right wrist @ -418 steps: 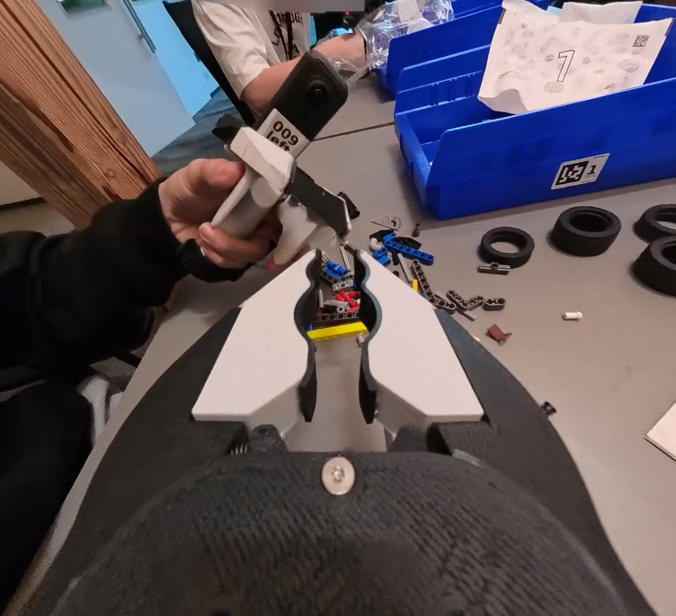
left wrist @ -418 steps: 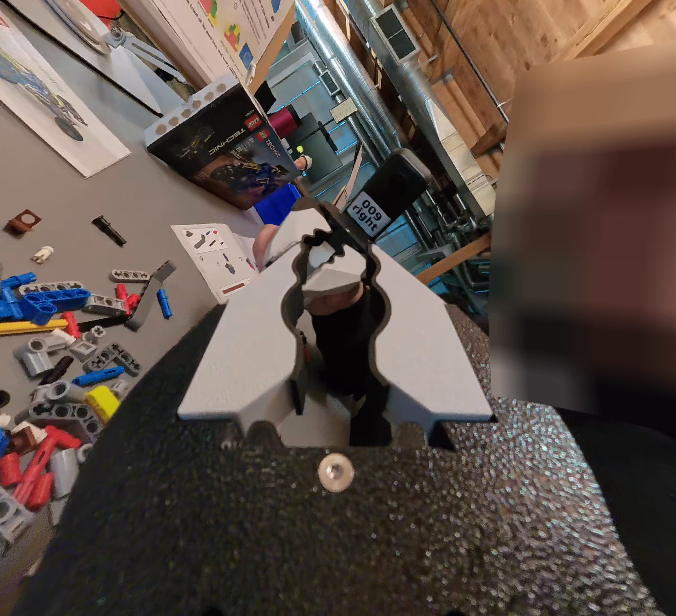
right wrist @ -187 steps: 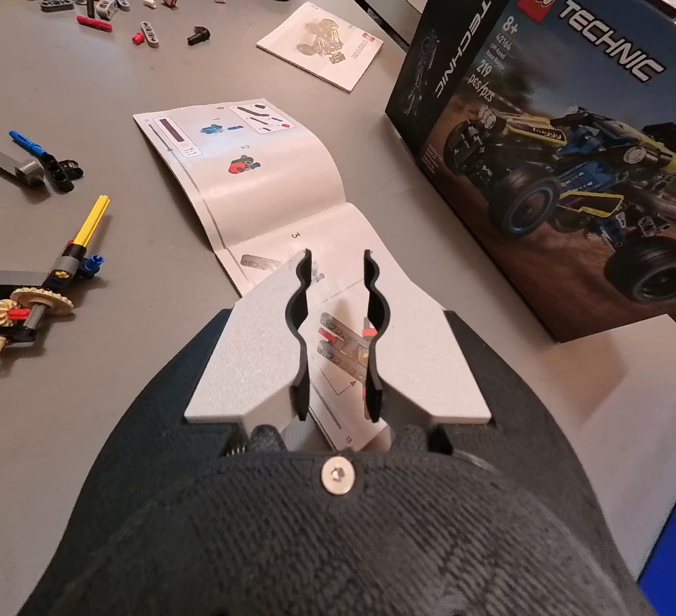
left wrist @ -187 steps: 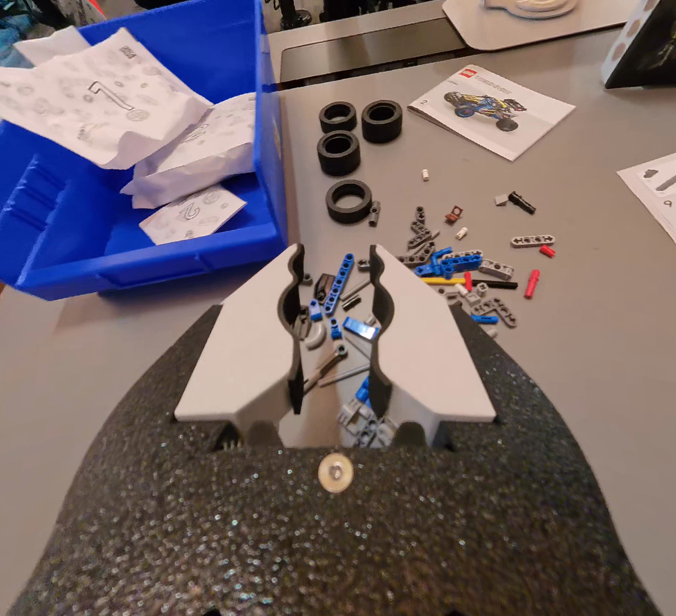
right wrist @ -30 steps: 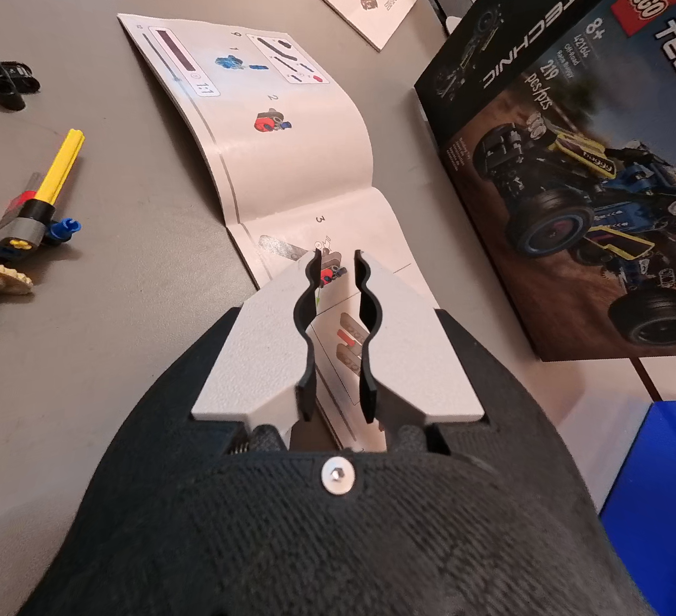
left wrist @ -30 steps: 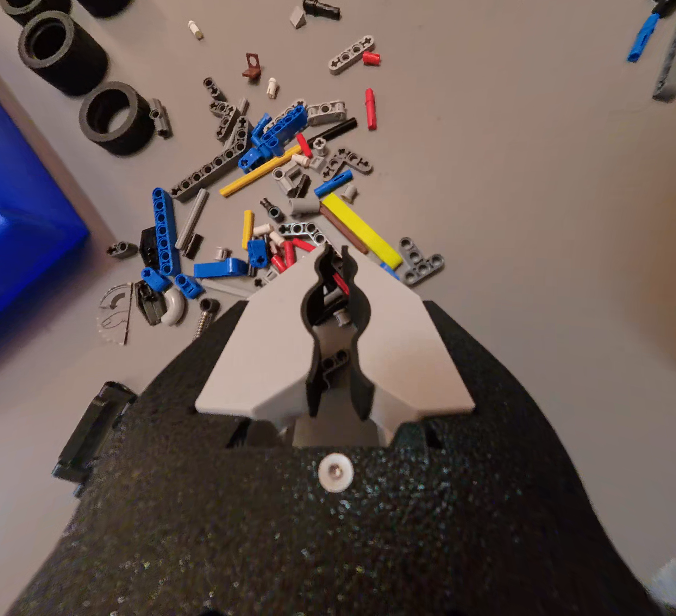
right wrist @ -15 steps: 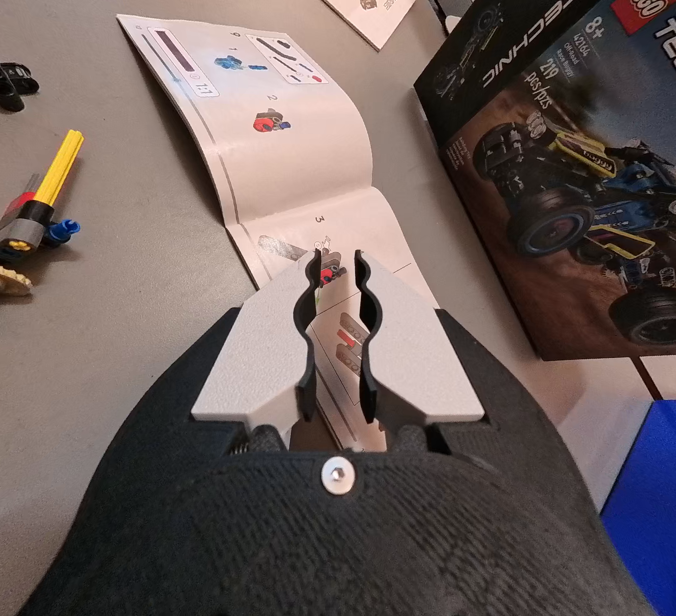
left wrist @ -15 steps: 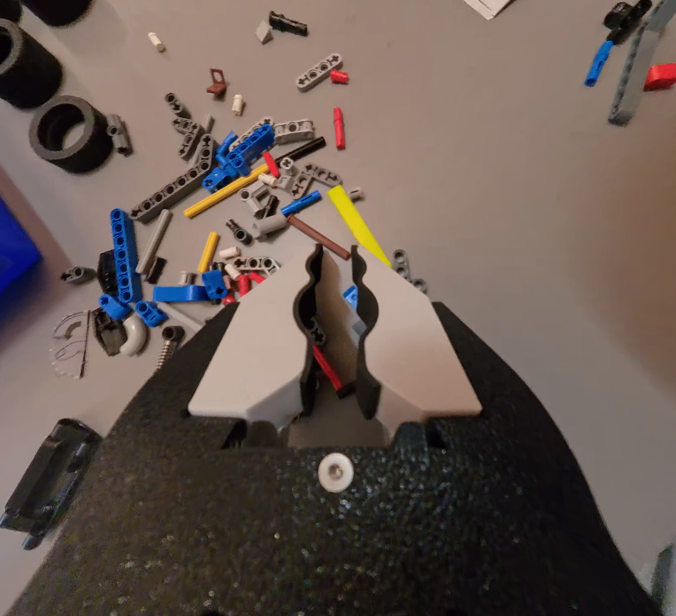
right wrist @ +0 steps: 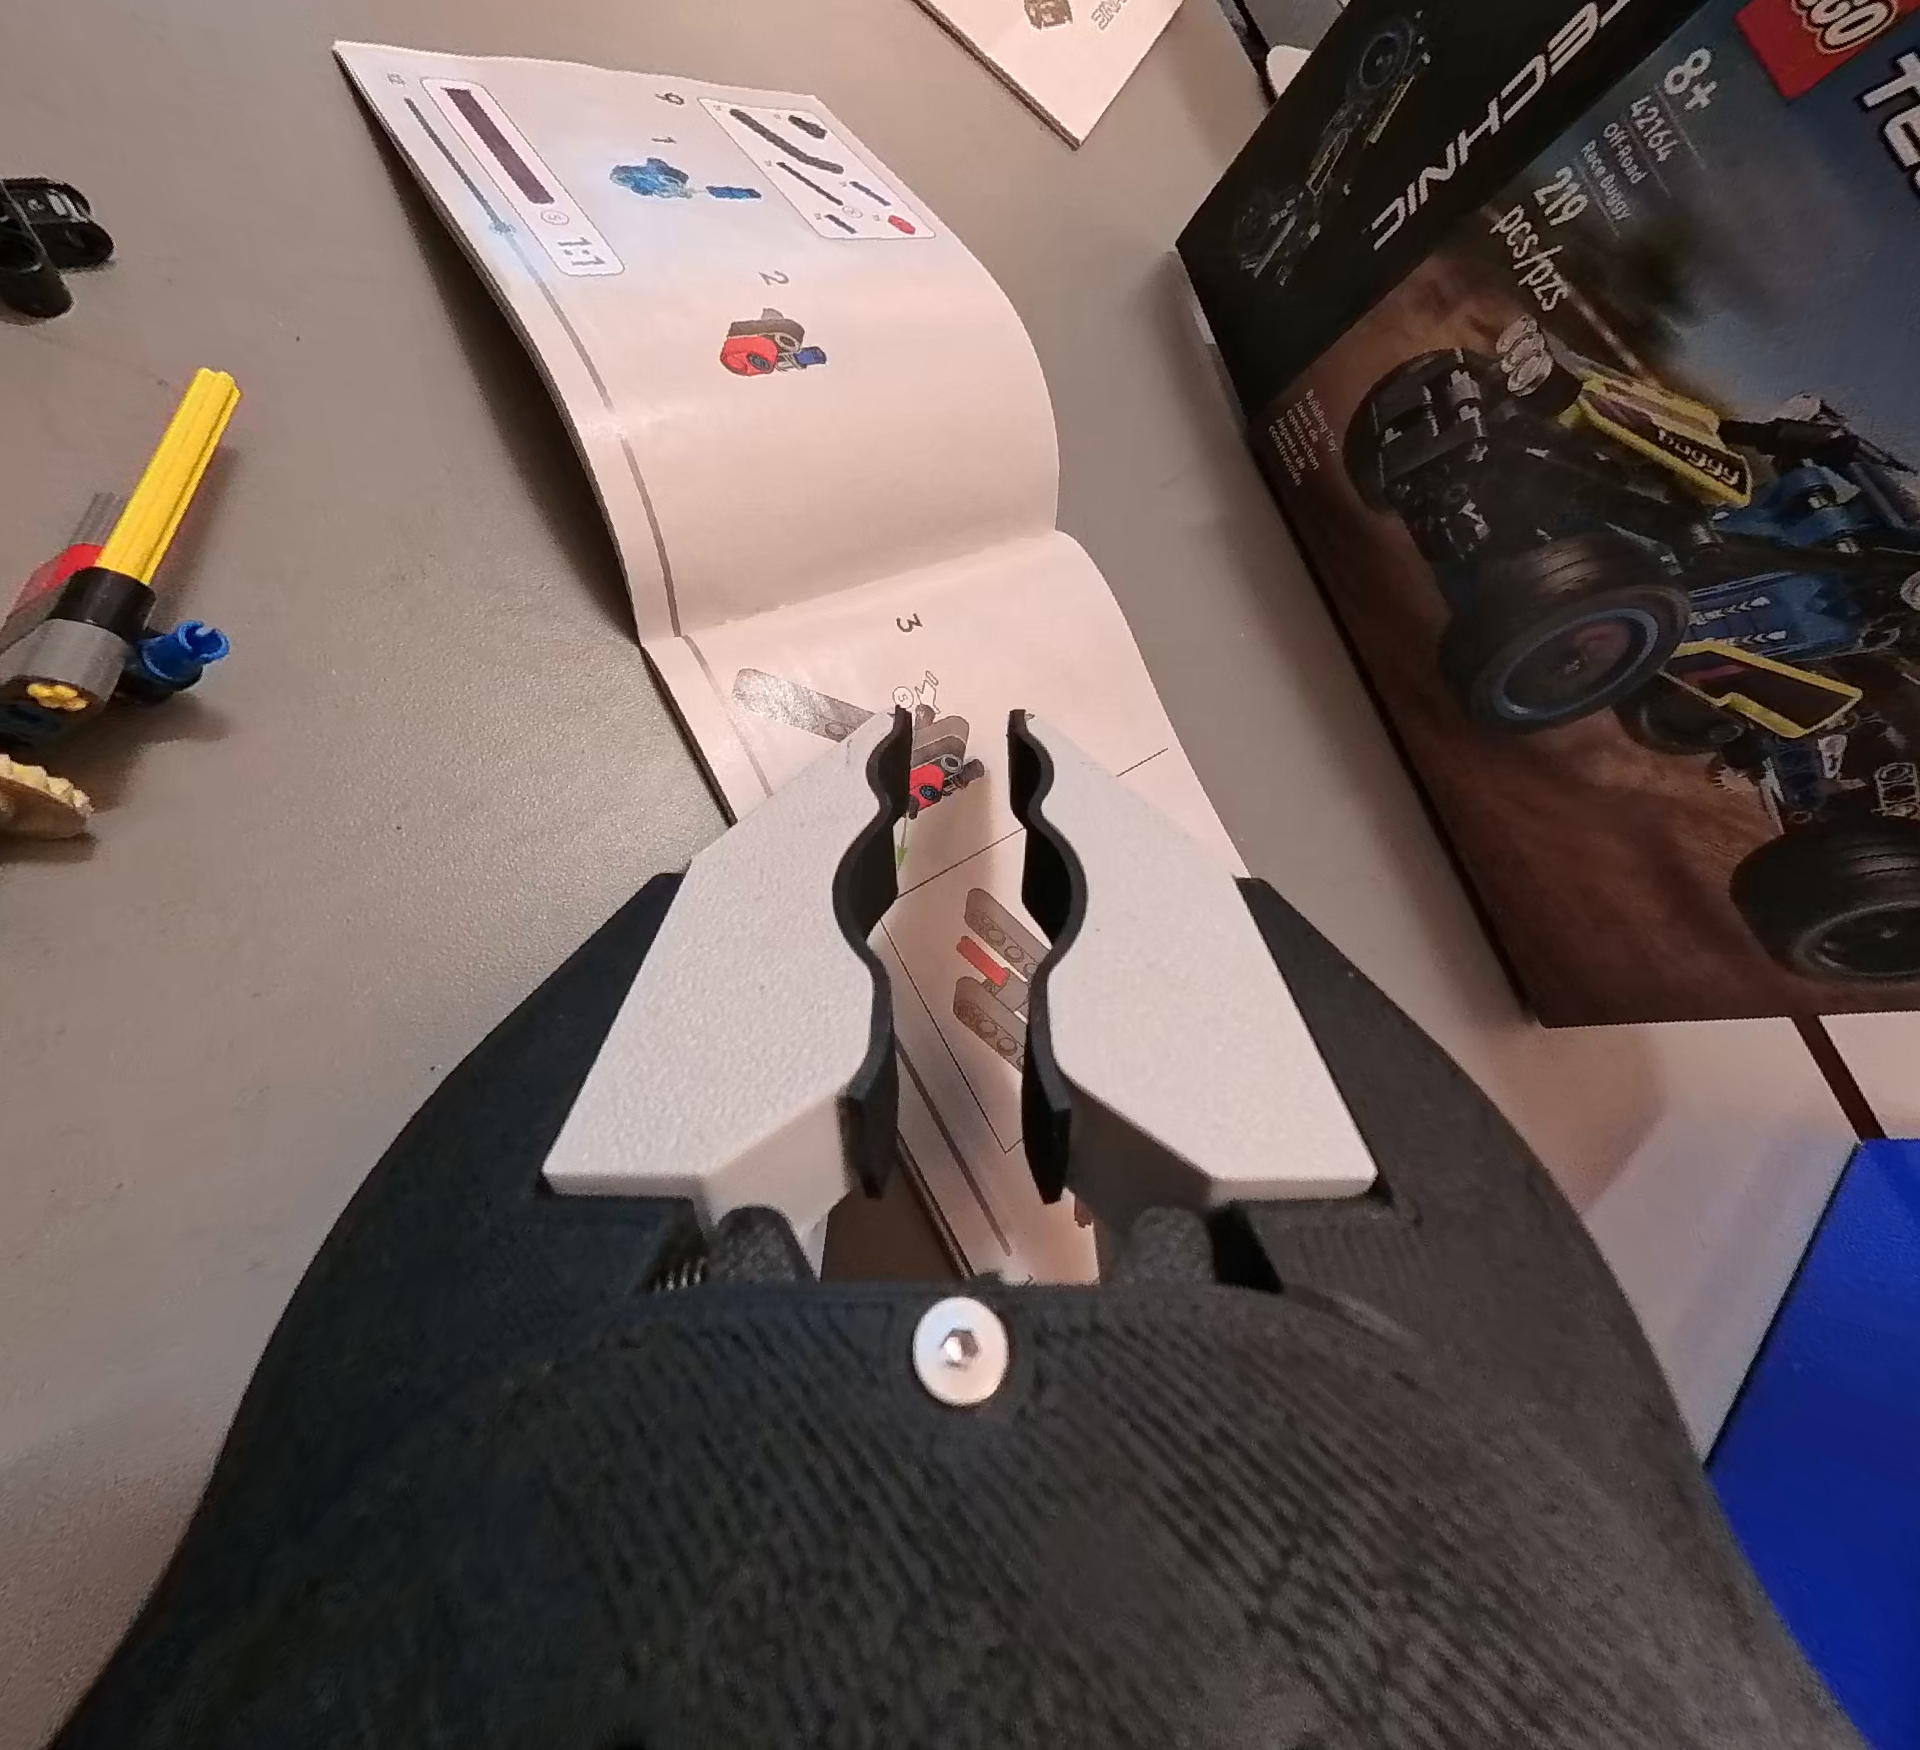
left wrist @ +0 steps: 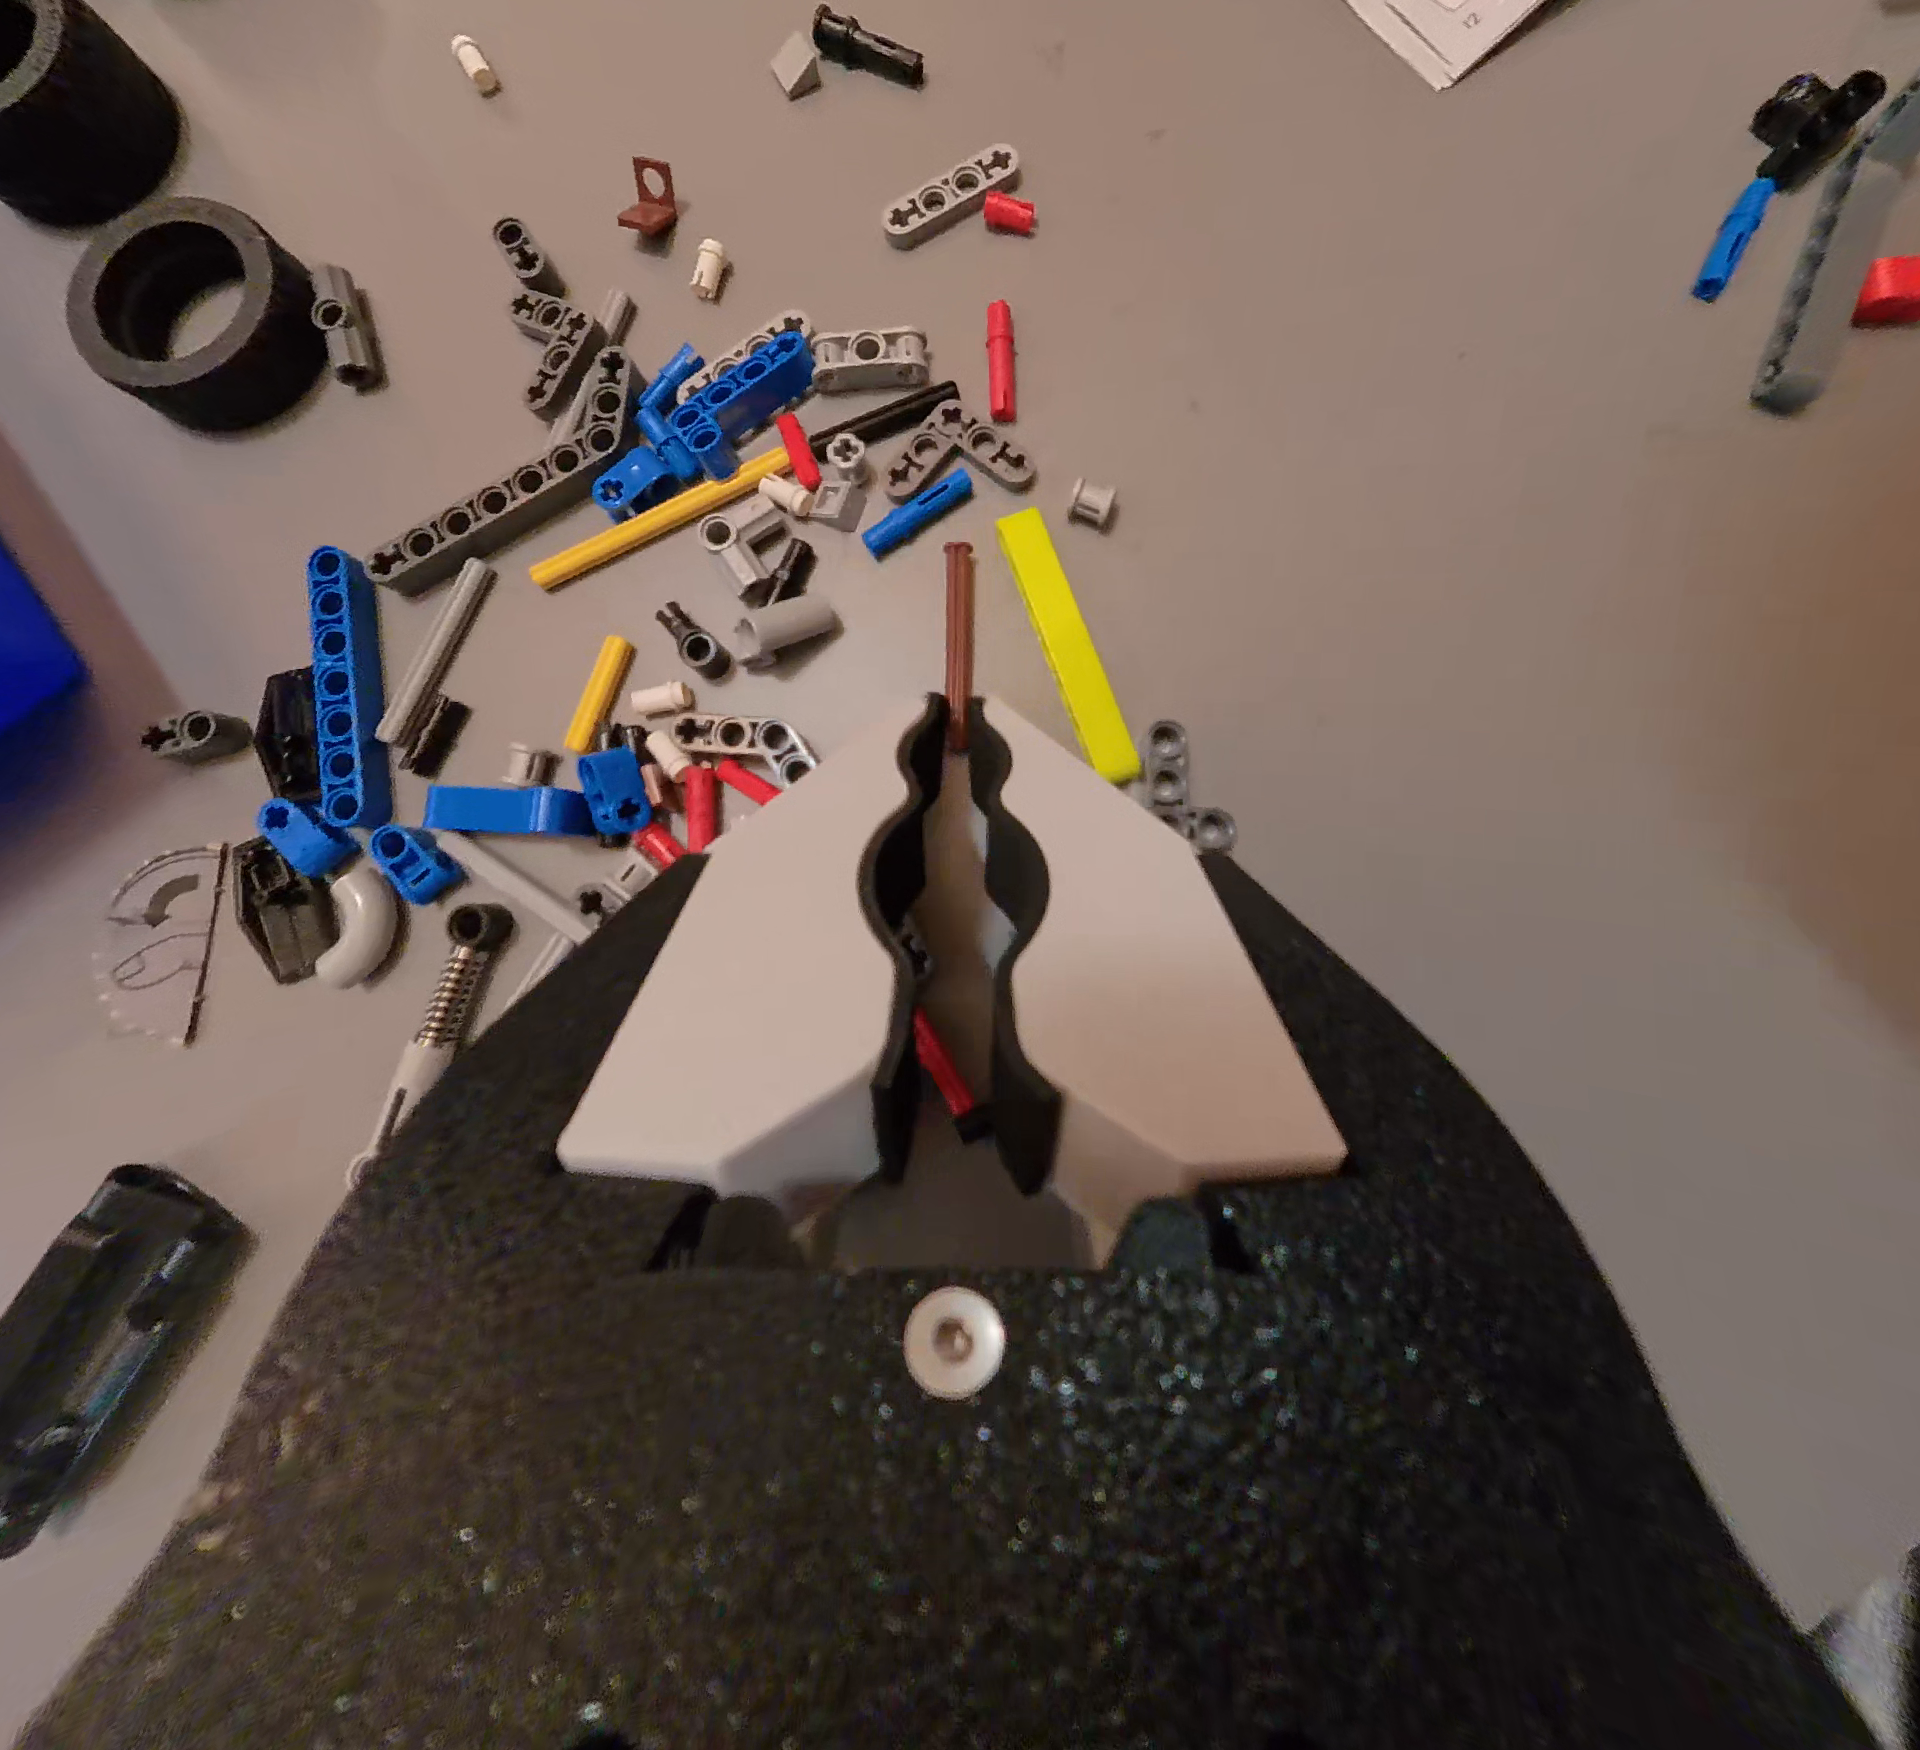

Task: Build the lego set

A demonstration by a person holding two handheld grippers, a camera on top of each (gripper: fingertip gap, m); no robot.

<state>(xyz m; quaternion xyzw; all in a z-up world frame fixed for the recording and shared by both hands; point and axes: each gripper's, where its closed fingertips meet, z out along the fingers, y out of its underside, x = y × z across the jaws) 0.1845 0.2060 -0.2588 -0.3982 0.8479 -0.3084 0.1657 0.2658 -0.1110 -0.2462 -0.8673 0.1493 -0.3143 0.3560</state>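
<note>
In the left wrist view my left gripper (left wrist: 956, 713) is shut on one end of a thin brown axle (left wrist: 958, 620), which sticks straight out ahead of the tips over the grey table. A yellow beam (left wrist: 1065, 640) lies just to its right. The loose pile of Lego pieces (left wrist: 675, 474) spreads out to the left. A red pin (left wrist: 940, 1066) shows on the table under the fingers. In the right wrist view my right gripper (right wrist: 956, 724) is open and empty, above the open instruction booklet (right wrist: 810, 412).
Black tyres (left wrist: 197, 318) stand at the far left. A grey beam with a red piece (left wrist: 1829, 256) lies at the right edge. A part-built piece with a yellow axle (right wrist: 156, 505) lies left of the booklet. The set's box (right wrist: 1610, 505) stands to the right. Some 35 centimeters of space lies between my two pairs of fingers.
My left gripper has closed on the brown axle, which lay slantwise on the table and now points straight ahead. The right gripper has not moved.
</note>
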